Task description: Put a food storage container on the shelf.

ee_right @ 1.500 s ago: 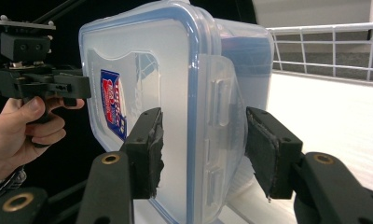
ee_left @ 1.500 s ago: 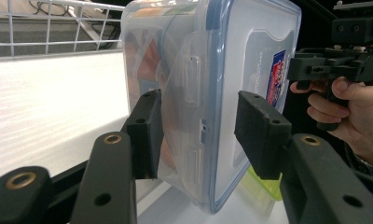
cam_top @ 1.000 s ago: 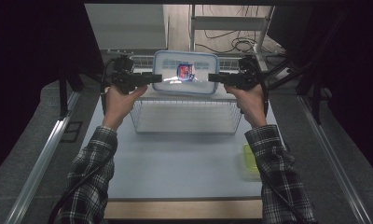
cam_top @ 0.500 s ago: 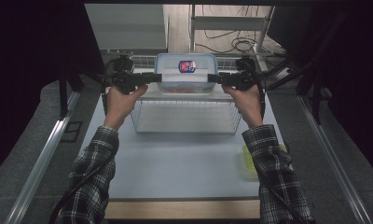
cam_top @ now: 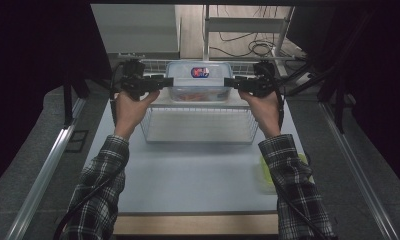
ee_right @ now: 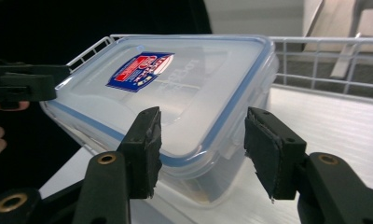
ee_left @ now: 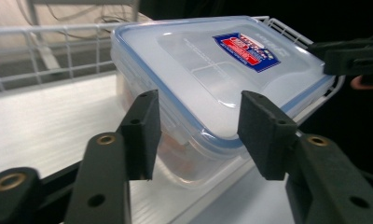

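Note:
A clear lidded food container (cam_top: pixel 200 82) with a blue seal and a red-blue sticker lies level at the far end of a wire basket (cam_top: pixel 198 135). My left gripper (cam_top: pixel 165 82) meets its near left corner and my right gripper (cam_top: pixel 229 82) its near right corner. In the left gripper view the jaws (ee_left: pixel 198 133) straddle that corner of the container (ee_left: pixel 212 70), pads against it, having just opened slightly. In the right gripper view the jaws (ee_right: pixel 201 149) have just closed in on the container's other corner (ee_right: pixel 184 84).
The basket stands on a pale table (cam_top: pixel 188 185), its wire walls rising behind the container. A yellow-green object (cam_top: pixel 265 172) lies by the right sleeve. Dark curtains flank both sides, and metal rails run along the table edges.
The container, earlier tilted with its lid facing the camera, has swung down to lie level between the grippers. Both hands have stayed where they were.

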Tool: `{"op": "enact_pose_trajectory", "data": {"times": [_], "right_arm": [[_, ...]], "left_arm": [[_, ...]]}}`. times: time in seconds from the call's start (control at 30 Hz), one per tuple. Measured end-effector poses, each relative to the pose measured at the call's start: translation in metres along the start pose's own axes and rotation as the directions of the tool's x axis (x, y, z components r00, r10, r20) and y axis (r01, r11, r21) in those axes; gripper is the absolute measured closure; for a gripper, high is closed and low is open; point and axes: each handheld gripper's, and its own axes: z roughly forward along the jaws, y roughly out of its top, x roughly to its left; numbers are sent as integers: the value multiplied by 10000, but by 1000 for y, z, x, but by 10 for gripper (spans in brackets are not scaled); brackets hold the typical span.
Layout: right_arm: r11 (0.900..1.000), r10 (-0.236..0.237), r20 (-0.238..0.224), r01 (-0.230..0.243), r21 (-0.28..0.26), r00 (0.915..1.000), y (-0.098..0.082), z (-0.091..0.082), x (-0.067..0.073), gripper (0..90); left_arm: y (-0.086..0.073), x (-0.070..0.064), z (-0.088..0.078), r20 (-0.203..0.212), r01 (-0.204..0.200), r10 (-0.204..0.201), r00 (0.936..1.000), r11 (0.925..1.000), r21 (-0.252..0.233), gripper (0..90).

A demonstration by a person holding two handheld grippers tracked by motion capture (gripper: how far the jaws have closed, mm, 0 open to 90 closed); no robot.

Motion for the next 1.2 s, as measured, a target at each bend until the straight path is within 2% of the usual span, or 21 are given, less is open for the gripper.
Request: {"op": "enact_pose_trajectory", "data": {"times": [0.03, 0.13, 0.3, 0.37, 0.4, 0.5, 0.53, 0.67, 0.83, 1.03, 1.2], "right_arm": [[9998, -122, -126, 120, -139, 9998, -2, -3, 0, 414], [9995, -284, -303, 280, -147, 9991, -5, -6, 0, 383], [9974, -650, -568, 632, -334, 9963, -15, -13, 2, 306], [9948, -984, -549, 967, -334, 9936, -20, -15, 5, 269], [9948, -984, -549, 967, -334, 9936, -20, -15, 5, 269], [9895, -1417, -414, 1403, -353, 9890, -25, -17, 11, 235], [9869, -1588, -379, 1575, -353, 9866, -27, -19, 15, 210], [9804, -1950, -217, 1942, -344, 9806, -32, -20, 20, 173], [9723, -2333, -240, 2329, -180, 9721, -44, -22, 28, 120], [9700, -2427, -291, 2422, -185, 9697, -56, -25, 30, 95], [9628, -2702, -313, 2699, -148, 9623, -69, -30, 34, 70]], "left_arm": [[-1, -1, -1, -1, -79, 79, 10000, 10000, -49, 420], [-4, -4, -7, 10, -432, 432, 9991, 9988, -222, 373], [-14, -9, -12, 127, -738, 741, 9972, 9971, -196, 287], [-19, -11, -14, 134, -887, 890, 9959, 9959, -173, 227], [-21, -12, -15, 191, -892, 895, 9958, 9959, -162, 227], [-28, -15, -18, 271, -1073, 1078, 9938, 9940, -208, 193], [-30, -16, -18, 310, -1111, 1116, 9933, 9936, -179, 156], [-41, -21, -21, 375, -1308, 1310, 9907, 9914, -77, 126], [-56, -27, -23, 557, -1437, 1432, 9881, 9896, 39, 98], [-72, -34, -28, 775, -1565, 1556, 9848, 9877, 50, 82], [-87, -41, -32, 778, -1877, 1864, 9794, 9822, 98, 61]]}}
